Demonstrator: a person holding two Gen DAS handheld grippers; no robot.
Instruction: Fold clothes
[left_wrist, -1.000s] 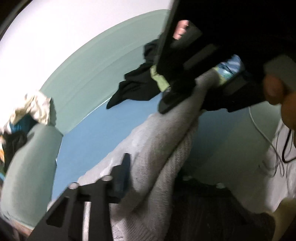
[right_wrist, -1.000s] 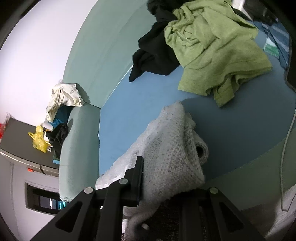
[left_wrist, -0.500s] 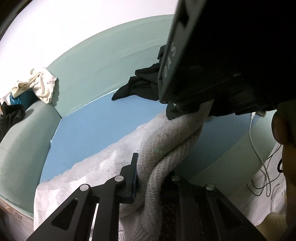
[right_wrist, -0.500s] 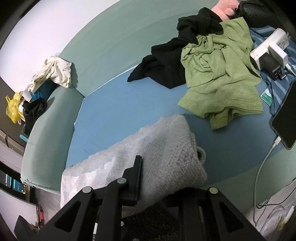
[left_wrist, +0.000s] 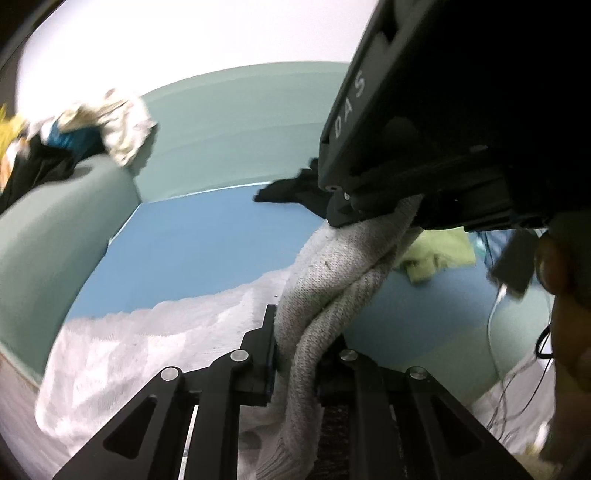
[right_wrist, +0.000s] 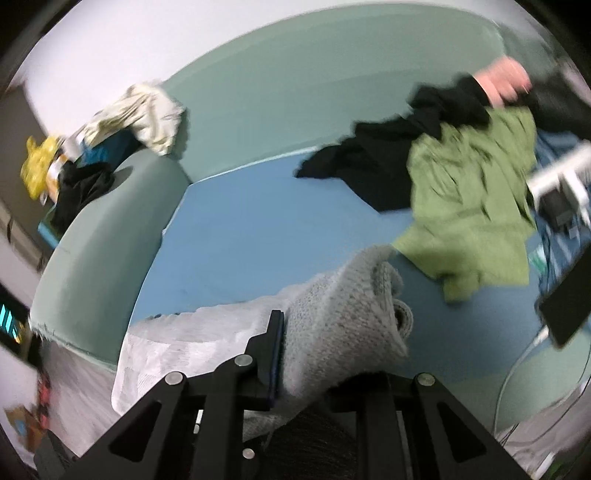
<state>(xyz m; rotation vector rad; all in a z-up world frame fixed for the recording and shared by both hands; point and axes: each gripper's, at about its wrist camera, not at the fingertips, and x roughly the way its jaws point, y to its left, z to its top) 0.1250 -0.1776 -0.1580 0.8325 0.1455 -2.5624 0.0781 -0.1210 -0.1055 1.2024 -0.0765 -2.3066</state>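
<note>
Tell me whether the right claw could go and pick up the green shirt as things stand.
Probably not yet. The right claw is shut on the grey knit garment, so it has no free grip. The green shirt itself lies in the open on the blue cushion, with nothing between.

I saw a phone (right_wrist: 565, 314) at the blue mattress's (right_wrist: 258, 236) right edge | white charger block (right_wrist: 561, 173) above it | yellow bag (right_wrist: 37, 166) far left
</note>
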